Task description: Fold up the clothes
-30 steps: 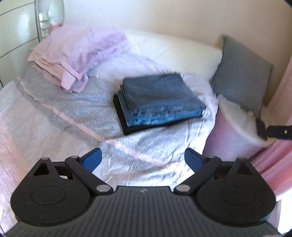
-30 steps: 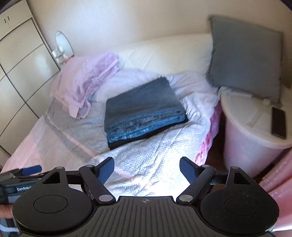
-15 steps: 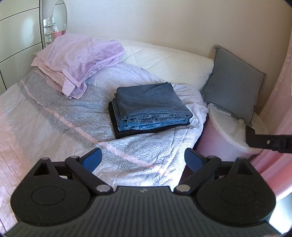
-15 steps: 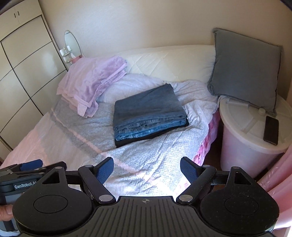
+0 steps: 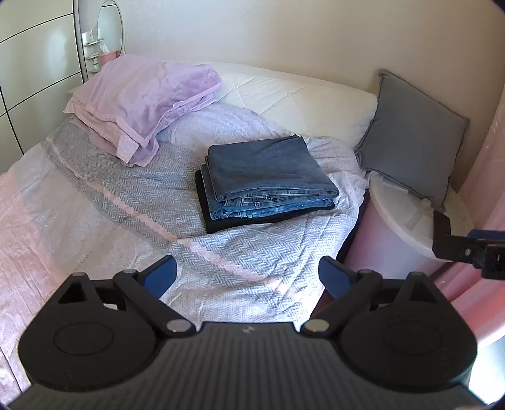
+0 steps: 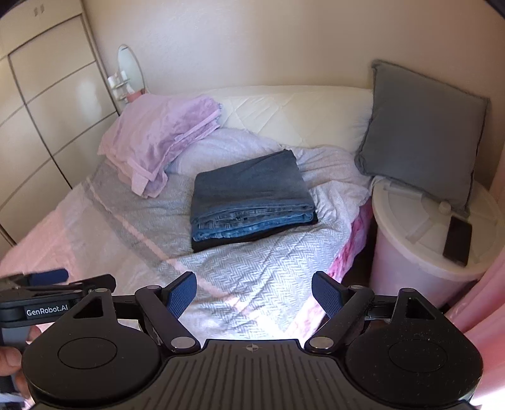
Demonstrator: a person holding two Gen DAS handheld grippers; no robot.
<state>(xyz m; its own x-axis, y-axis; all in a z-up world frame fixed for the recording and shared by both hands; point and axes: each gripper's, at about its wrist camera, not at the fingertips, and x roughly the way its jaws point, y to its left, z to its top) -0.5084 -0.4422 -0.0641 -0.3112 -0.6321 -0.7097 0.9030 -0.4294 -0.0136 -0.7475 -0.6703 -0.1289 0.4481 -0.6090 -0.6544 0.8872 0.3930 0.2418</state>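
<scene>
left claw [image 5: 246,274]: spread wide, empty, level | right claw [image 6: 254,295]: spread wide, empty, level | hand [image 6: 12,362]: gripping left claw's handle

A bed [image 6: 132,252] fills the middle of both views, covered by a grey and white herringbone bedspread [image 6: 252,268] with pale pink stripes. At 12 o'clock a white quilted pillow [image 6: 300,113] runs along the cream wall. A grey cushion [image 6: 423,126] stands propped at 2 o'clock, its lower edge on the white lid of a round pink bin [image 6: 410,252] beside the bed. A dark phone [image 6: 457,239] lies flat on that lid at 3 o'clock. At 10 o'clock stands a cream wardrobe [image 6: 47,126] with panelled doors, and just beside it an oval mirror [image 5: 109,28] with a small shelf of bottles. A pink curtain [image 5: 492,176] hangs at the right edge.
</scene>
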